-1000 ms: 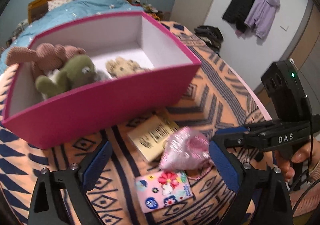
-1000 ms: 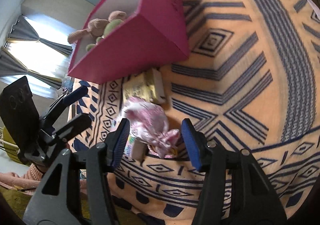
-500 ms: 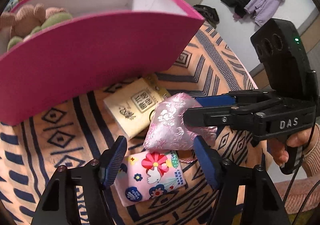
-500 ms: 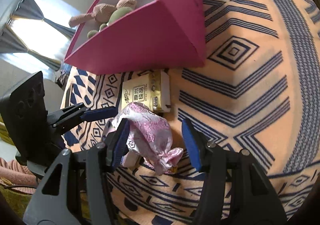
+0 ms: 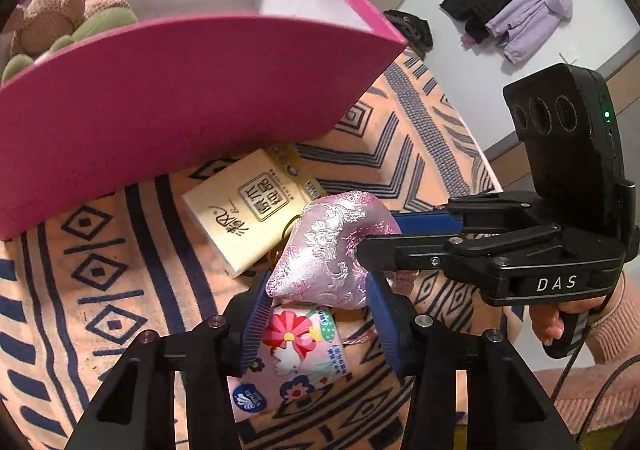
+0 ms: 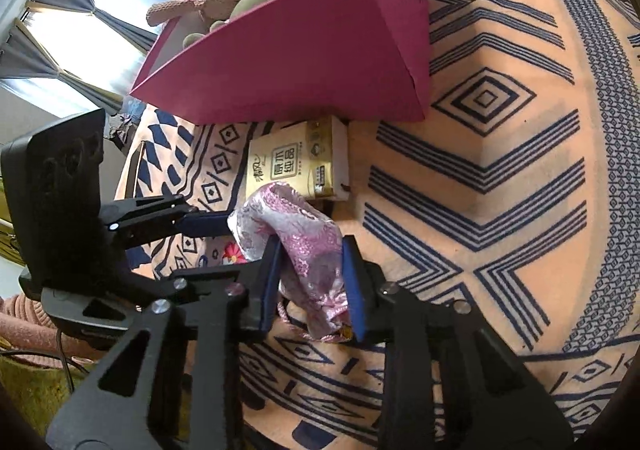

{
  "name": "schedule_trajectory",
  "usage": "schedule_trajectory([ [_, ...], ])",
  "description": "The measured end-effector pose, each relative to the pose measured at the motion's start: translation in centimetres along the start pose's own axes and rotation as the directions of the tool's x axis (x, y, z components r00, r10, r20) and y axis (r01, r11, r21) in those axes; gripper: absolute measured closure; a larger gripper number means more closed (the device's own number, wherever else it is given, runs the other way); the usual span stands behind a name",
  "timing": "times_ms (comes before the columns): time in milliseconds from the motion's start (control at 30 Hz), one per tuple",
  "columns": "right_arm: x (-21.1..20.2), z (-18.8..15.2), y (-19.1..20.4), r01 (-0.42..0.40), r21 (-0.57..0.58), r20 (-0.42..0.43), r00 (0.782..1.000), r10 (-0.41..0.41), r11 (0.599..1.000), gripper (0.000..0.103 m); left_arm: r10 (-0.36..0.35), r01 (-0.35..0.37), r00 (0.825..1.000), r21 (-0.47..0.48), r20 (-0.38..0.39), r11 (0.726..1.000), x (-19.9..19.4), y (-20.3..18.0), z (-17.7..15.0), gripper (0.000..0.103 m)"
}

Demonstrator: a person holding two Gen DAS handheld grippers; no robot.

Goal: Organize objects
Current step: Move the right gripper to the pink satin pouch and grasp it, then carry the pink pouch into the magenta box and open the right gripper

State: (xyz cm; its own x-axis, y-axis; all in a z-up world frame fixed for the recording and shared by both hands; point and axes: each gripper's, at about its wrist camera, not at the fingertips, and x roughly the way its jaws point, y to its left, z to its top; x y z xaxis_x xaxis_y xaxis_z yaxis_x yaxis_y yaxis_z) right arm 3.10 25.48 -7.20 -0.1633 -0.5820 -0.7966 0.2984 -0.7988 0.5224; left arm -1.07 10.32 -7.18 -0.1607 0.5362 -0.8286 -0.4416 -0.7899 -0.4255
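Observation:
A pink brocade pouch [image 5: 328, 250] [image 6: 304, 250] lies on the patterned blanket, over a floral tissue pack [image 5: 300, 346] [image 6: 231, 252]. My right gripper [image 6: 312, 262] [image 5: 380, 236] comes in from the right, its jaws closing with both blue pads pressed on the pouch's narrow end. My left gripper [image 5: 318, 290] [image 6: 208, 215] points down over the floral pack, jaws closing. The pack and the pouch's wide end sit between its pads. A gap with a pink cord shows by its right pad; the pouch hides the tips.
A beige tissue pack [image 5: 244, 217] [image 6: 296, 165] lies against the magenta box [image 5: 160, 97] [image 6: 304, 61], which holds plush toys [image 5: 60, 21] [image 6: 224, 1]. A hand [image 5: 560, 322] grips the right gripper's handle. Bare blanket [image 6: 500, 189] stretches to the right. Coats [image 5: 516, 1] hang on the far wall.
Both grippers' jaws have narrowed. The right one closed onto the pouch. The left one dropped closer and now straddles the floral pack, with the box's inside largely out of sight.

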Motion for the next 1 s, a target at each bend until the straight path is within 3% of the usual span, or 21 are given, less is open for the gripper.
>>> schedule_trajectory([
  [467, -5.6, 0.4, 2.3, -0.05, -0.005, 0.113, 0.992, 0.051, 0.999, 0.077, -0.044, 0.031, 0.989, 0.091, 0.144, 0.995, -6.2, -2.5, 2.7, 0.055],
  [1000, -11.9, 6.7, 8.4, -0.061, -0.161, 0.285, 0.953, 0.106, 0.985, 0.077, -0.036, -0.024, 0.924, 0.151, 0.381, 0.988, -15.0, -3.7, 8.6, 0.055],
])
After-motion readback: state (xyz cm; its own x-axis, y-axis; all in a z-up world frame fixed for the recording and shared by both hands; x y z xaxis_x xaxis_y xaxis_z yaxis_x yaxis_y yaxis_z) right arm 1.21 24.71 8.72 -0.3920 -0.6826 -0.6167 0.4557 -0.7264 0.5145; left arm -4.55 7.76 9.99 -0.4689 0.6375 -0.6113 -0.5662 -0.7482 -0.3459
